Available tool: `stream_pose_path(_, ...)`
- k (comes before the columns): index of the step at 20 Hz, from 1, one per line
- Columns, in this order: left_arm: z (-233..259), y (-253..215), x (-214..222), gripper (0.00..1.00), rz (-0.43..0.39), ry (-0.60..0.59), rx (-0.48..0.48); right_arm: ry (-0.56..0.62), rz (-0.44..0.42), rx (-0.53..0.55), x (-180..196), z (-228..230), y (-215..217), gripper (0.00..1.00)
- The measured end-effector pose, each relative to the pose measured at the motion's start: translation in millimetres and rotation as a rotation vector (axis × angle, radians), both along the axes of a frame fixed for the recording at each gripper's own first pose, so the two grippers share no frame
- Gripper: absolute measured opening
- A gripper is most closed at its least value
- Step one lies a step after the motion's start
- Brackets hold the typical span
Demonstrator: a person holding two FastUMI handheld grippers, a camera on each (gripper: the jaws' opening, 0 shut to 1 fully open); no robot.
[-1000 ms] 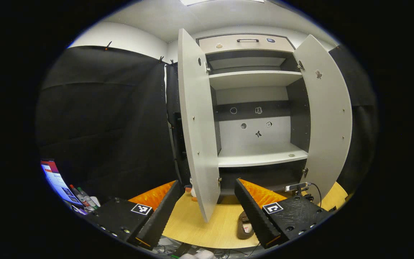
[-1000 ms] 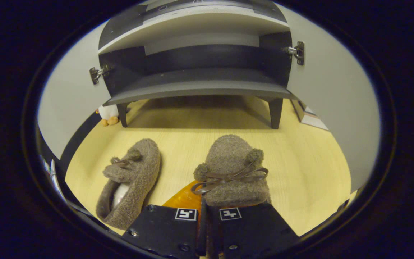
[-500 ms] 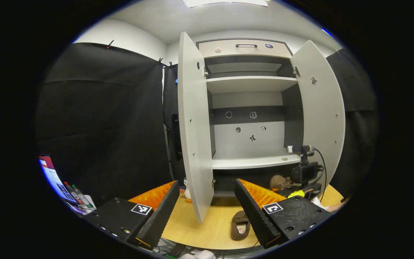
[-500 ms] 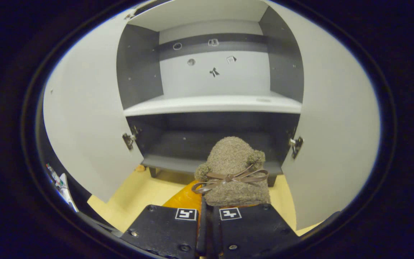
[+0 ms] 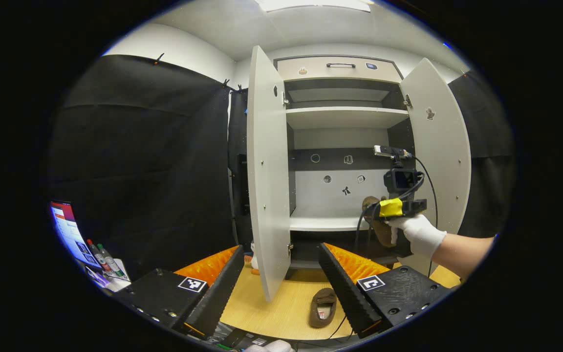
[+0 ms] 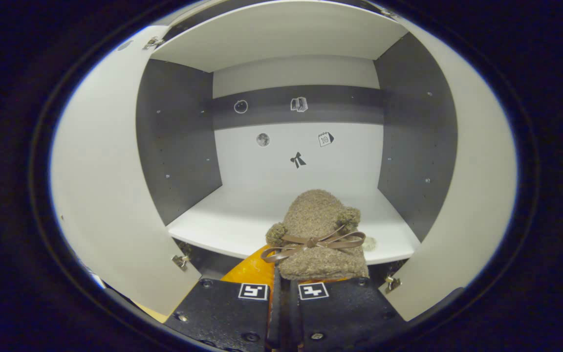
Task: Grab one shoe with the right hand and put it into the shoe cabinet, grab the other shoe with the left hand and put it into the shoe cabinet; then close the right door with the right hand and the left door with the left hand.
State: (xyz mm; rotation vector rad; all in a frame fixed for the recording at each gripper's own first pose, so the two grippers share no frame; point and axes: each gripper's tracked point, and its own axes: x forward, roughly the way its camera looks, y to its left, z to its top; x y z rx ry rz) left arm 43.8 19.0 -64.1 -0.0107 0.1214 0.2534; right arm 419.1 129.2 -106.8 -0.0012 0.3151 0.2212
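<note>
My right gripper [image 6: 281, 288] is shut on a brown fuzzy slipper [image 6: 318, 237] with a bow, holding it in the air in front of the cabinet's white middle shelf [image 6: 242, 220]. In the left gripper view that same gripper [image 5: 399, 195] is raised by a gloved hand [image 5: 421, 234] at shelf height, the slipper [image 5: 377, 220] hanging under it. The other brown slipper [image 5: 323, 308] lies on the wooden floor [image 5: 271, 303] before the cabinet. My left gripper [image 5: 281, 288] hangs open low down, well back from the cabinet, with nothing between its fingers. Both cabinet doors [image 5: 267, 166] stand open.
The right door [image 5: 440, 146] stands open beside the raised hand. A drawer [image 5: 340, 66] tops the cabinet, with an upper shelf [image 5: 345, 115] below it. A screen [image 5: 69, 234] and some bottles [image 5: 103, 256] sit at the far left. A small plush toy [image 5: 253, 261] stands by the left door's foot.
My right gripper has lifted the slipper from the floor up to the middle shelf's height. The left gripper has stayed nearly still, drifting slightly.
</note>
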Motion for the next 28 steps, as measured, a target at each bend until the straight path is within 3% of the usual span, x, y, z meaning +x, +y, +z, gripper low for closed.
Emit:
stream_pose_path(5,-4.5,3.0,-7.3,0.96,0.051,0.017,-0.003,0.049,-0.032,-0.019,77.3,12.4,5.1,0.1)
stream_pose_path(10,-8.5,6.4,-12.6,0.96,0.092,0.035,-0.003,0.181,-0.069,-0.055,135.8,-15.8,2.9,0.1)
stream_pose_path(13,-5.3,7.1,-16.0,0.96,0.113,0.033,-0.003,0.285,-0.089,-0.038,146.9,-33.0,4.3,0.1)
stream_pose_path(16,0.0,9.8,-16.8,0.96,0.128,0.016,0.002,0.35,-0.087,-0.096,145.3,-36.7,4.1,0.08)
stream_pose_path(17,0.5,10.2,-17.0,0.96,0.131,0.015,0.002,0.357,-0.083,-0.113,143.5,-36.1,2.7,0.14)
stream_pose_path(19,-1.4,10.4,-16.4,0.96,0.128,0.014,-0.002,0.355,-0.069,-0.112,140.7,-34.0,4.4,0.16)
stream_pose_path(20,-2.4,9.6,-15.7,0.96,0.124,0.015,-0.003,0.345,-0.072,-0.108,138.3,-31.1,3.6,0.22)
stream_pose_path(21,-2.1,9.0,-15.8,0.96,0.121,0.014,-0.001,0.322,-0.074,-0.096,133.6,-23.7,2.0,0.36)
stream_pose_path(23,0.9,7.2,-17.0,0.96,0.11,0.006,-0.001,0.267,-0.089,-0.07,124.5,-8.8,-1.0,0.53)
stream_pose_path(25,2.9,8.3,-19.2,0.96,0.099,-0.003,0.005,0.211,-0.087,-0.043,111.4,6.0,-3.3,0.8)
stream_pose_path(28,3.5,11.0,-21.9,0.96,0.083,-0.007,0.002,0.11,-0.078,-0.061,87.2,27.9,-9.7,0.88)
